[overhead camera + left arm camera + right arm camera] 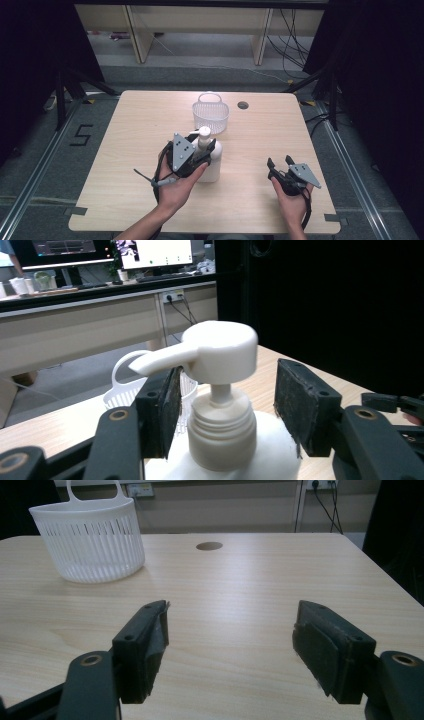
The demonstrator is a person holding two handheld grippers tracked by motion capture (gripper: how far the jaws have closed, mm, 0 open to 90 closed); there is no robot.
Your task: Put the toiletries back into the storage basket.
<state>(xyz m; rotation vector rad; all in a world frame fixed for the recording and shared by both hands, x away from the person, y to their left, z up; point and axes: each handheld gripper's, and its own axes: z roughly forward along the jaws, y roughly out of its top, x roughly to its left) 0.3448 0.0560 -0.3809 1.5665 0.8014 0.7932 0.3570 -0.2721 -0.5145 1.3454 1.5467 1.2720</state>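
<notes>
A white pump bottle (210,167) stands upright near the middle of the wooden table (140,150). My left gripper (203,142) straddles its neck just below the pump head. In the left gripper view the bottle (220,352) sits between the two black pads (305,410), with a small gap on each side, so the left gripper (225,405) is open around it. My right gripper (280,161) rests low over the table's front right, open, and the right gripper view shows bare wood between its jaws (230,645).
A white slatted basket (211,112) with a loop handle stands just behind the bottle, seen as the basket (90,540) at far left from the right gripper. A round cable hole (243,105) lies to its right. Desks and cables stand beyond the far edge.
</notes>
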